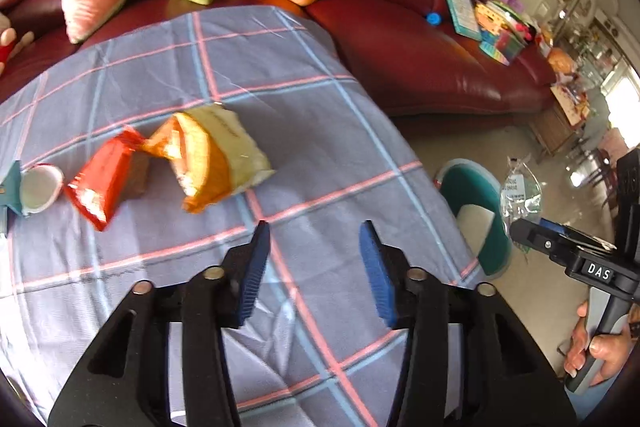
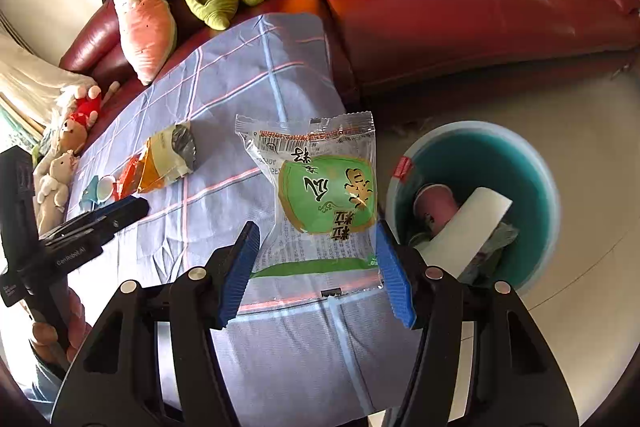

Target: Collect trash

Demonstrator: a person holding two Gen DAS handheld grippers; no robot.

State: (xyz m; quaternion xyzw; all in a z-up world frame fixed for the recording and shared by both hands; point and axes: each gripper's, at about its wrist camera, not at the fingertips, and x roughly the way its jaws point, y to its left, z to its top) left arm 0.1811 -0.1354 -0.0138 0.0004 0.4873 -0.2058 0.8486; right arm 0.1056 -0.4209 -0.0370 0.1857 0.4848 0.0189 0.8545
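Right tool grips a clear green-labelled wrapper near the teal bin; left tool open and empty above the worktop

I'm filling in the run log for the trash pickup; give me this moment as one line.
right gripper: shut on clear wrapper | left gripper: open, empty | teal bin: beside table | table: two wrappers, cup

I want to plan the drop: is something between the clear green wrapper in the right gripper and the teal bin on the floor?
Nothing visible. The clear green wrapper sits between the right gripper pads, and the teal bin stands open just beside it, past the table edge.
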